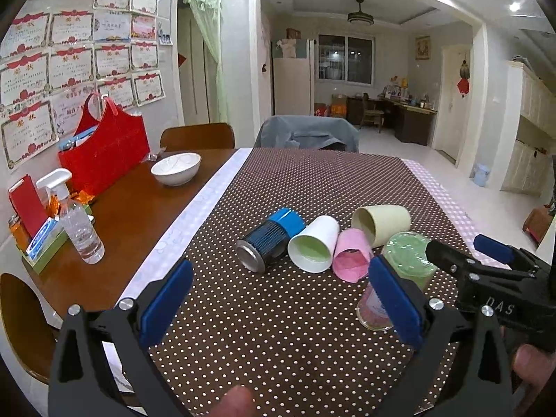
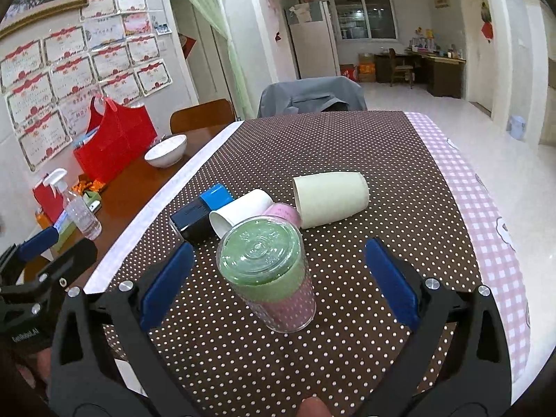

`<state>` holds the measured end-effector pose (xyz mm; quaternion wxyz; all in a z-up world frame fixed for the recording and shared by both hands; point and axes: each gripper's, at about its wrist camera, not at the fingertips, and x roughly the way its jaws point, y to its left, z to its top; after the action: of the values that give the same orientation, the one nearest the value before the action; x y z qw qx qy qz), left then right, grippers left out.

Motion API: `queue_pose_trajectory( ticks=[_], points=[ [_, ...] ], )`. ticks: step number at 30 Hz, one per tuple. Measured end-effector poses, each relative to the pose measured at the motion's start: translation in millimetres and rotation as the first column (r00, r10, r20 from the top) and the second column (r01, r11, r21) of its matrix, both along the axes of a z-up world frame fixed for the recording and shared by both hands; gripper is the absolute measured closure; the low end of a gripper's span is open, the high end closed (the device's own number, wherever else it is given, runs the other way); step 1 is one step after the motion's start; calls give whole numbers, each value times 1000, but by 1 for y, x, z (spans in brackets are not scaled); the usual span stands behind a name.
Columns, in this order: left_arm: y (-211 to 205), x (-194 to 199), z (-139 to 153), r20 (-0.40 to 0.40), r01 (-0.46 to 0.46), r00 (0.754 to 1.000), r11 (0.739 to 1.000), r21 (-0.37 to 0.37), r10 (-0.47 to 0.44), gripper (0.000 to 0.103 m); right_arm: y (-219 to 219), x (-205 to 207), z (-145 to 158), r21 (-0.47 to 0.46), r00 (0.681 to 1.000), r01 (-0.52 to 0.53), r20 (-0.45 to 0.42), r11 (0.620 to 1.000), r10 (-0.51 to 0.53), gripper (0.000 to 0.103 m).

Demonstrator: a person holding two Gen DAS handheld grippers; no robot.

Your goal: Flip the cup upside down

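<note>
A clear plastic cup (image 2: pixel 269 278) with a green and pink lining stands upside down on the brown dotted cloth (image 2: pixel 347 146), base up and rim on the cloth, toward the near edge of the desk (image 1: pixel 114 215). The right claw (image 2: pixel 278 278) has its blue pads spread wide on either side of the cup, touching neither wall, so it holds nothing. From the left wrist view the same cup (image 1: pixel 406 260) sits partly behind the right-hand pad of the left claw (image 1: pixel 278 305), which also gapes wide with only cloth between its fingers. The body of the right claw (image 1: pixel 486 271) reaches in from the right edge of that view, close beside the cup.

Just beyond the upturned cup, four more cups lie on their sides in a huddle near the middle of the cloth. A black ribbed cup with a blue band (image 1: pixel 271 236) lies farthest toward the left edge, its metal mouth facing the near edge. Next to it lies a white paper cup (image 1: pixel 314 248) with a pale green inside, then a pink cup (image 1: pixel 352 255), pressed against each other. A cream cup (image 2: pixel 330 198) lies behind them, nearer the right edge, its mouth turned left.

On the bare wood at the left of the desk stand a white bowl (image 1: pixel 175 168), a red bag (image 1: pixel 104 153) against the wall, and a clear spray bottle (image 1: pixel 76 222) near the front left corner.
</note>
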<state>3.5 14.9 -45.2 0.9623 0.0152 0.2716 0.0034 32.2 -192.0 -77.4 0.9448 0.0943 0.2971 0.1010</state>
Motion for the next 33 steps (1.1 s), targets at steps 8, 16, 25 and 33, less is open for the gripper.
queue_pose_trajectory(
  ticks=[8, 16, 25, 33],
  points=[
    [-7, -25, 21, 69, 11, 998, 1000, 7, -12, 4, -9, -32, 24, -6, 997, 61, 51, 998, -61, 6],
    [-16, -54, 40, 144, 29, 989, 1000, 11, -30, 4, -12, -74, 50, -69, 978, 157, 148, 985, -146, 6],
    [-22, -83, 56, 197, 41, 979, 999, 13, -43, 4, -16, -109, 61, -87, 957, 232, 197, 969, -212, 6],
    [-24, -103, 64, 226, 58, 972, 998, 5, -58, 4, -18, -129, 65, -76, 945, 260, 223, 963, -238, 6]
  ],
)
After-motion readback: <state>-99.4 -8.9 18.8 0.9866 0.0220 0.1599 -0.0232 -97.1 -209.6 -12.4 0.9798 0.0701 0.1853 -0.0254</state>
